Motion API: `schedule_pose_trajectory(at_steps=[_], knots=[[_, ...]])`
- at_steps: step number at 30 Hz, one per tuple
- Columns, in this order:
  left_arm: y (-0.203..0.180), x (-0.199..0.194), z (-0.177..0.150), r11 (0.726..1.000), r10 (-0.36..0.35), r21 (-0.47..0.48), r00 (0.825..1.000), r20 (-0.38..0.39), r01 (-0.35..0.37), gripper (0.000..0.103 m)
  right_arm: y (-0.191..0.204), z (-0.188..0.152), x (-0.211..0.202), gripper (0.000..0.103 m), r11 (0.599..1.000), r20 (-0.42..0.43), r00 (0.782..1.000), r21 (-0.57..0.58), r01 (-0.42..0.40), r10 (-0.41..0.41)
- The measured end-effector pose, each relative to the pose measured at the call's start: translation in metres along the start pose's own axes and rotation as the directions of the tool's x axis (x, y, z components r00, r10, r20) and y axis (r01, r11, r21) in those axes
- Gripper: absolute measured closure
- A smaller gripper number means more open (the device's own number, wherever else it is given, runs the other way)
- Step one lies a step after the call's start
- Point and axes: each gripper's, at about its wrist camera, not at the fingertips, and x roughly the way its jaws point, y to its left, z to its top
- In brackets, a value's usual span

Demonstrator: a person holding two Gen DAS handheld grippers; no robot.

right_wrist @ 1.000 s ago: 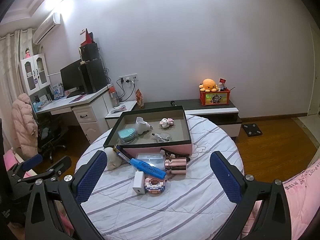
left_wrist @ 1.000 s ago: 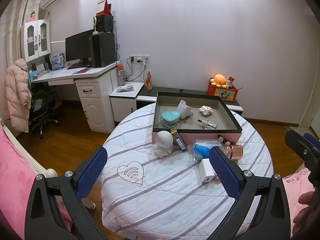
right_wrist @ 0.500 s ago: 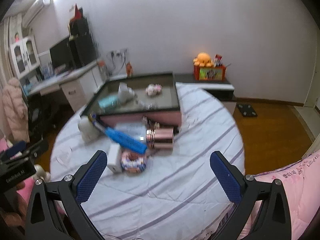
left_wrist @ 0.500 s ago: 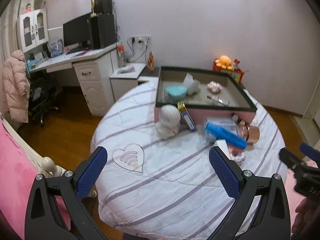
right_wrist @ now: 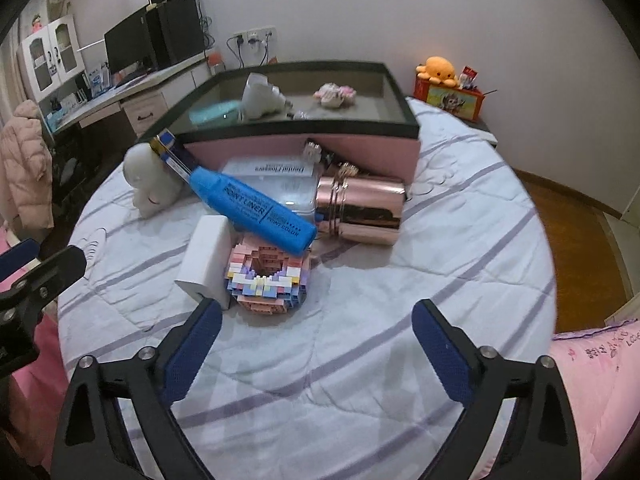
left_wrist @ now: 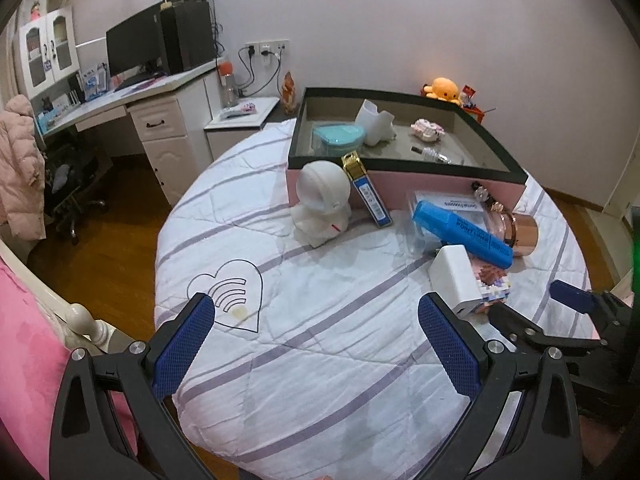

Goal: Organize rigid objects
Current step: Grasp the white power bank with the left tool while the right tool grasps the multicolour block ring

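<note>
1. The left gripper (left_wrist: 316,344) has a black plastic frame with triangular cut-outs in each arm.
2. Its fingers (left_wrist: 182,350) carry blue pads with a fine dimpled texture.
3. Silver round screws sit at the finger joints.
4. The right gripper (right_wrist: 316,354) has the same build: black frame, blue textured pads (right_wrist: 442,354), silver screws.

I count one tray (right_wrist: 400,118) holding four items, and seven loose ones before it: figurine (right_wrist: 150,184), slim box (left_wrist: 366,188), marker (right_wrist: 252,210), charger (right_wrist: 206,262), brick model (right_wrist: 268,280), clear case (right_wrist: 296,192), rose-gold cylinder (right_wrist: 364,212).
</note>
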Motion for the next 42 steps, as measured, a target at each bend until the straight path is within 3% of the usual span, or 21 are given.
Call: schedule_pose_trajectory(at_steps=[6, 11, 14, 21, 28, 30, 32, 33, 34, 36, 37, 38, 42], knots=[[-0.002, 0.010, 0.000, 1.000, 0.000, 0.003, 1.000, -0.019, 0.000, 0.000, 0.006, 0.007, 0.021, 0.022, 0.999, -0.020, 0.999, -0.018, -0.046, 0.046], [-0.005, 0.016, 0.001, 1.000, -0.002, 0.014, 1.000, -0.029, 0.003, 0.000, 0.013, 0.010, 0.032, 0.023, 0.998, -0.012, 0.999, -0.052, -0.030, 0.030], [-0.011, 0.017, 0.002, 1.000, -0.017, 0.023, 0.999, -0.028, 0.018, 0.000, 0.011, 0.011, 0.030, 0.041, 0.997, 0.003, 0.999, -0.064, -0.034, 0.035], [-0.037, 0.021, 0.004, 0.993, -0.096, 0.066, 0.995, -0.033, 0.098, 0.000, 0.002, 0.002, 0.019, 0.041, 0.996, 0.008, 1.000, -0.081, -0.021, 0.022], [-0.062, 0.045, 0.007, 0.987, -0.127, 0.085, 0.989, -0.074, 0.133, 0.001, -0.005, -0.002, 0.014, 0.041, 0.992, 0.012, 1.000, -0.124, 0.010, -0.008], [-0.066, 0.055, 0.008, 0.987, -0.128, 0.087, 0.988, -0.092, 0.136, 0.008, -0.007, -0.003, 0.013, 0.041, 0.992, 0.012, 1.000, -0.124, 0.003, -0.002], [-0.069, 0.070, 0.007, 0.986, -0.135, 0.079, 0.981, -0.137, 0.146, 0.036, -0.010, -0.004, 0.012, 0.041, 0.993, 0.011, 1.000, -0.122, -0.002, 0.004], [-0.069, 0.079, 0.006, 0.984, -0.156, 0.064, 0.975, -0.161, 0.168, 0.038, -0.011, -0.004, 0.012, 0.041, 0.993, 0.010, 1.000, -0.119, -0.007, 0.008], [-0.070, 0.078, 0.005, 0.984, -0.147, 0.076, 0.979, -0.137, 0.159, 0.041, -0.012, -0.004, 0.011, 0.041, 0.993, 0.010, 1.000, -0.116, -0.012, 0.013], [-0.071, 0.077, 0.005, 0.983, -0.153, 0.084, 0.979, -0.133, 0.165, 0.056, -0.013, -0.004, 0.008, 0.041, 0.994, 0.010, 1.000, -0.109, -0.024, 0.025], [-0.069, 0.075, 0.005, 0.978, -0.187, 0.066, 0.972, -0.140, 0.197, 0.074, -0.014, -0.005, 0.007, 0.041, 0.994, 0.010, 1.000, -0.106, -0.029, 0.030], [-0.067, 0.075, 0.006, 0.975, -0.206, 0.054, 0.968, -0.146, 0.216, 0.080, -0.015, -0.005, 0.005, 0.041, 0.994, 0.008, 0.999, -0.099, -0.040, 0.041], [-0.058, 0.069, 0.005, 0.974, -0.218, 0.032, 0.965, -0.148, 0.225, 0.080, -0.019, -0.007, -0.004, 0.041, 0.992, 0.008, 0.994, -0.066, -0.105, 0.106]])
